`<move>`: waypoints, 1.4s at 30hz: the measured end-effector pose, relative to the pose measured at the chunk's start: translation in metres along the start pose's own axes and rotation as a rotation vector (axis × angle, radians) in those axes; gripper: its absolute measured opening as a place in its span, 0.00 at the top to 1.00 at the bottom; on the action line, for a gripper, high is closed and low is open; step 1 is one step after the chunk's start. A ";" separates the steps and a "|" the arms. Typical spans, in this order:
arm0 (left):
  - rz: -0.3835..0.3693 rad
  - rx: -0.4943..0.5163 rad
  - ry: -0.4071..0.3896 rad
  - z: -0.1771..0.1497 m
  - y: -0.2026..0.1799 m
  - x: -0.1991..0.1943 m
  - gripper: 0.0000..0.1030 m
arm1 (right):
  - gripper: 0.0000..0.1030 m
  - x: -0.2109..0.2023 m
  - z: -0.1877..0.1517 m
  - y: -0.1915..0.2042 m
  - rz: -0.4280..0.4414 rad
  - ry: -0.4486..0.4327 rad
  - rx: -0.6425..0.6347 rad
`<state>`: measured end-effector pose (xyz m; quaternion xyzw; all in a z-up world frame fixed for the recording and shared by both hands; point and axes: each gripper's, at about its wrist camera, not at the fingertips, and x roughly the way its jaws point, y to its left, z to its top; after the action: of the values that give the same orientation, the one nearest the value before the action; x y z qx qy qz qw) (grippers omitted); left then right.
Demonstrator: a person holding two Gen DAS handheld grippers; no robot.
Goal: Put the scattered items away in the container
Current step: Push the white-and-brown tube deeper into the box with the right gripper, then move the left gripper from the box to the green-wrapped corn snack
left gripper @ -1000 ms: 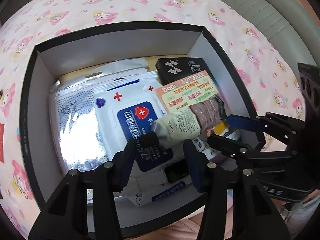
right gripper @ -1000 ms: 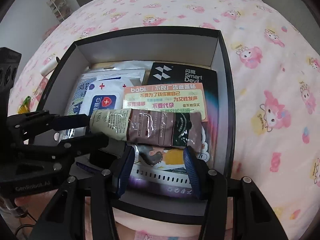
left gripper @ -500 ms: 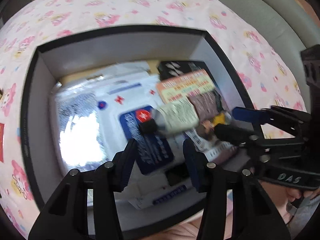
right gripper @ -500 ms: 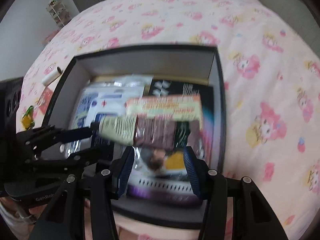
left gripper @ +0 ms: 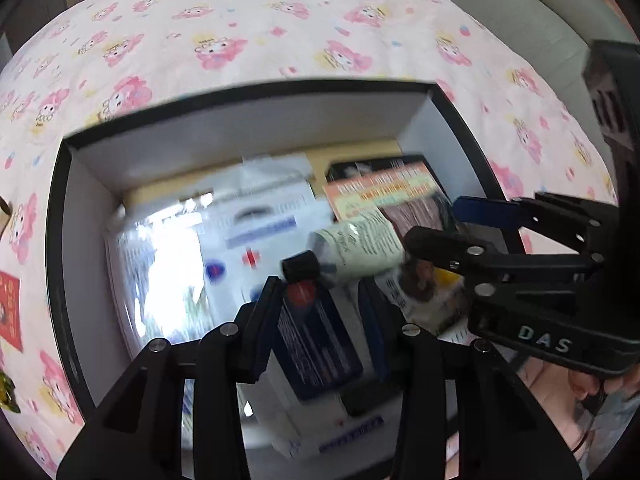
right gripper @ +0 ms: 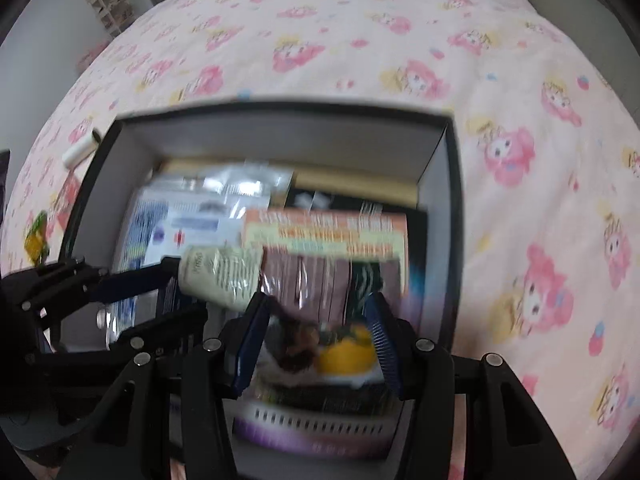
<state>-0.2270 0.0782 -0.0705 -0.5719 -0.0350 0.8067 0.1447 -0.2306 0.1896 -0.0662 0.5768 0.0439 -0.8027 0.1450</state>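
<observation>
A cream and brown tube (left gripper: 360, 248) (right gripper: 224, 276) with a black cap lies across the packets inside the black box (left gripper: 240, 92) (right gripper: 280, 106). My left gripper (left gripper: 320, 304) (right gripper: 184, 292) hovers open over the box's near side, and the tube's cap sits just beyond its fingertips. My right gripper (right gripper: 318, 316) (left gripper: 444, 226) is open too, above the tube's brown end, with nothing pinched. Wipe packs (left gripper: 248, 240), an orange-labelled packet (right gripper: 324, 232) and a black carton (left gripper: 372, 166) fill the box. Both views are blurred by motion.
The box rests on a pink cartoon-print bedsheet (right gripper: 520, 160). Left of the box lie a white roll (right gripper: 80, 152), a red packet (left gripper: 10, 308) and a yellow-green item (right gripper: 36, 240). A grey padded headboard (left gripper: 500, 12) curves along the far right. A hand (left gripper: 600, 384) holds the right gripper.
Both grippers have lifted and drawn back from the box, still open. The tube stays lying on the packets, now farther from the fingertips.
</observation>
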 end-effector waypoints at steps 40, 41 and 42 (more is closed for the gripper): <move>-0.116 -0.073 -0.113 0.008 0.016 -0.008 0.63 | 0.56 -0.002 0.011 -0.010 -0.018 -0.125 0.058; -0.127 -0.069 -0.127 0.005 0.014 -0.013 0.63 | 0.56 -0.006 0.007 -0.009 -0.010 -0.130 0.064; -0.132 -0.060 -0.141 0.002 0.012 -0.018 0.63 | 0.56 -0.011 0.002 -0.008 -0.002 -0.134 0.070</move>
<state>-0.2259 0.0621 -0.0554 -0.5142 -0.1069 0.8322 0.1778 -0.2317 0.1989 -0.0563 0.5263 0.0067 -0.8408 0.1263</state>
